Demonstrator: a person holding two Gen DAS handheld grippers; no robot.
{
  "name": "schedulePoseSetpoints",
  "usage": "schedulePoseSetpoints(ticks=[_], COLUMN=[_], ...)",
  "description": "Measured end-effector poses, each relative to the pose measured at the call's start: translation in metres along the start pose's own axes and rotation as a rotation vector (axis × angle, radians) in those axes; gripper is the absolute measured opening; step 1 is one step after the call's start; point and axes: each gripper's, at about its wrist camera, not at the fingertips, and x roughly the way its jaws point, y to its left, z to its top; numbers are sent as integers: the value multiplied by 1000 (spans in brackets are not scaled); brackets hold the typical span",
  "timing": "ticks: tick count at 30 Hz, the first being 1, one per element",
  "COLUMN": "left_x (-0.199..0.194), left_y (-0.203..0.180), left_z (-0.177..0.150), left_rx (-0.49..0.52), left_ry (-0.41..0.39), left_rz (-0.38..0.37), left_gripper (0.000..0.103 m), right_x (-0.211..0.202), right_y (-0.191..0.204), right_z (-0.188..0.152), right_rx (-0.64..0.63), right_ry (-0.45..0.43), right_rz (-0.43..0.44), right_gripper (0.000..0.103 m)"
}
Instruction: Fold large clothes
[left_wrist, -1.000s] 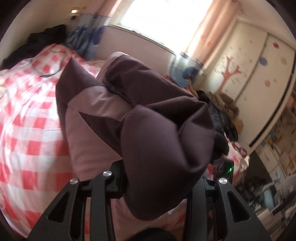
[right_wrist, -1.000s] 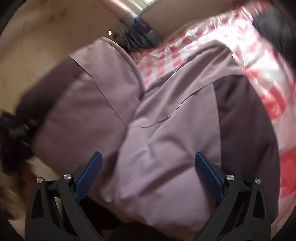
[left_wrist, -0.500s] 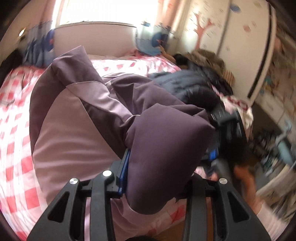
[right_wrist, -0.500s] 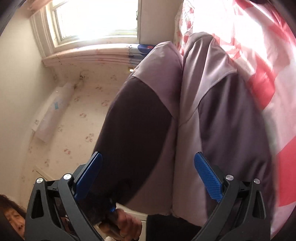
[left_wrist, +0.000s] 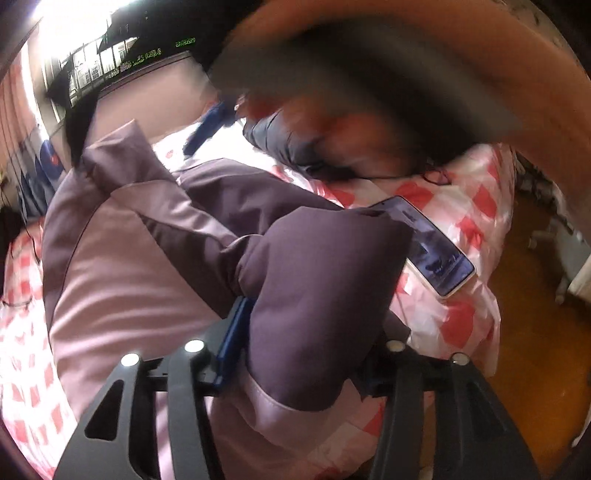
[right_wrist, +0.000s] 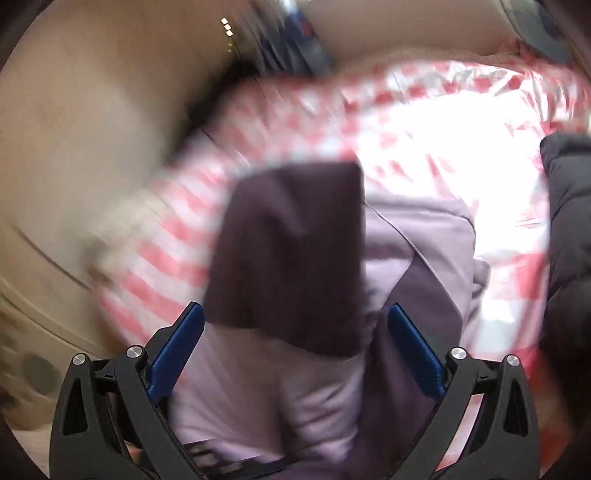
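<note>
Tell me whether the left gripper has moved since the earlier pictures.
Yes. The left gripper, jaws just opening around the purple jacket, swung toward the bed's corner, where a phone now shows.

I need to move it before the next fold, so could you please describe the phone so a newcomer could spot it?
Start at the red-and-white checked bedspread. Near its corner by the wooden floor, beside the dark purple part of the jacket, lies the phone. It is the only flat, hard, glossy rectangle among soft fabrics, its screen lit.
</note>
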Motion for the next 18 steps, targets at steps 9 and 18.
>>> schedulePoseSetpoints(ticks=[9,18], left_x=[-91,-13], left_y=[127,195], left_z=[-26,-43], left_rx=[-402,-563], left_ry=[-128,-11], left_rz=[-220,-128], left_gripper=[64,78], right_x=[39,39], right_y=[-32,-50], right_z=[-53,-105], right_rx=[114,243], right_ry=[-87,-382], right_rz=[-182,-225], right_gripper=[96,96])
